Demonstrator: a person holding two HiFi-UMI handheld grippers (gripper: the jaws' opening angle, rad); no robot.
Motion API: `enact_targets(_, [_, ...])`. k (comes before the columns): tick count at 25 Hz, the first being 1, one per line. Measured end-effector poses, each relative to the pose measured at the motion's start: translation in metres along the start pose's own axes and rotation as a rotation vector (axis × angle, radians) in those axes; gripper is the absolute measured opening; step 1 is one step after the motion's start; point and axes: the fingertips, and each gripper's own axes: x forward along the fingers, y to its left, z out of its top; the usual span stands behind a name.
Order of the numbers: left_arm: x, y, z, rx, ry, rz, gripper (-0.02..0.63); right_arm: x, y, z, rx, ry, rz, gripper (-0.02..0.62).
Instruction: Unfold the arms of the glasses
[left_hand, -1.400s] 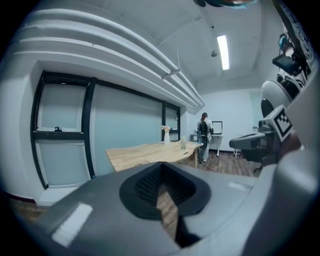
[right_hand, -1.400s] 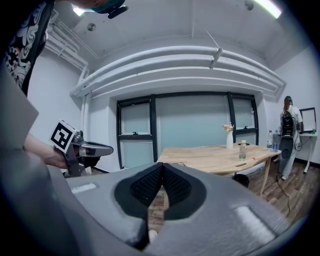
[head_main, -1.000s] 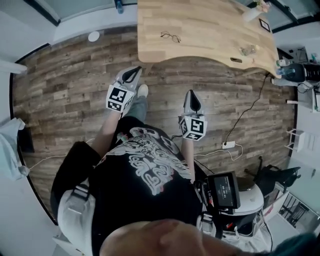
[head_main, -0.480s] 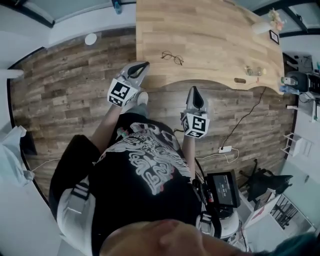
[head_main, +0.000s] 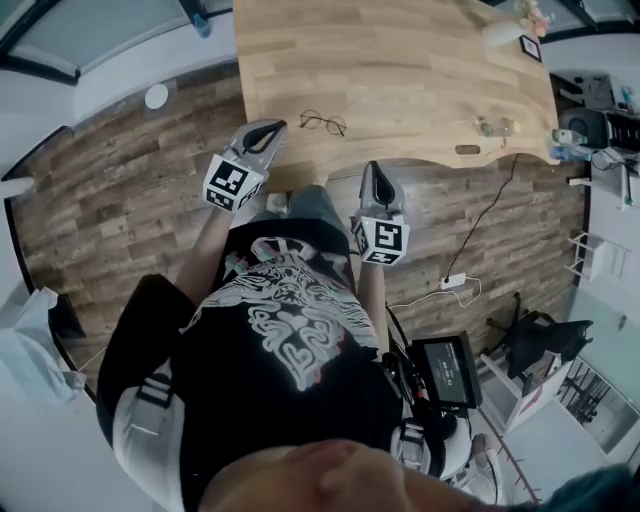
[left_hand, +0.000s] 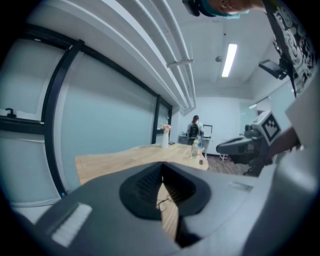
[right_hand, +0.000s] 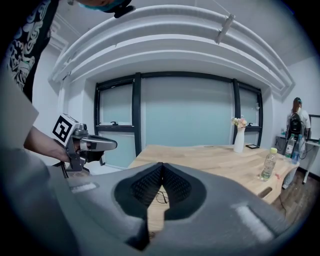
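Thin wire-framed glasses lie on the wooden table, near its front left edge. Their arms look folded, though they are too small to be sure. My left gripper hovers at the table's edge, just left of the glasses, shut and empty. My right gripper is held short of the edge, to the right of and nearer me than the glasses, also shut and empty. The glasses show small past the left gripper's closed jaws, and the glasses show likewise in the right gripper view.
A clear bottle and a small dark object sit at the table's right front. A vase and a frame stand far right. A person stands beyond. A cable and power strip lie on the floor.
The person has stepped toward the table. Both grippers have come closer to its front edge, and the left one now reaches beside the glasses. Both stay shut.
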Motion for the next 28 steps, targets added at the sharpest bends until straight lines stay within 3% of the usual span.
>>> enact_targets(4, [0.015,0.003,-0.002,0.033,0.043,-0.018,-0.011,0.012,-0.003,-0.001,0.009,0.007,0.016,-0.002])
enact_targets(9, [0.034,0.018,0.008,-0.012,-0.005,-0.003,-0.011,0.031,-0.011,-0.001,0.033,-0.007,0.053,-0.002])
enact_targets(13, [0.057,0.023,-0.003,0.054,0.061,-0.035,-0.011,0.053,-0.014,-0.006,0.045,0.001,0.109,-0.002])
enact_targets(19, [0.089,0.026,-0.002,0.004,0.064,-0.083,-0.011,0.081,-0.026,-0.016,0.059,0.019,0.197,-0.002])
enact_targets(23, [0.112,0.026,-0.021,0.037,0.145,-0.124,-0.011,0.098,-0.034,-0.038,0.056,0.082,0.226,-0.002])
enact_targets(28, [0.137,0.027,-0.046,0.013,0.222,-0.15,-0.011,0.119,-0.045,-0.058,0.031,0.13,0.261,-0.002])
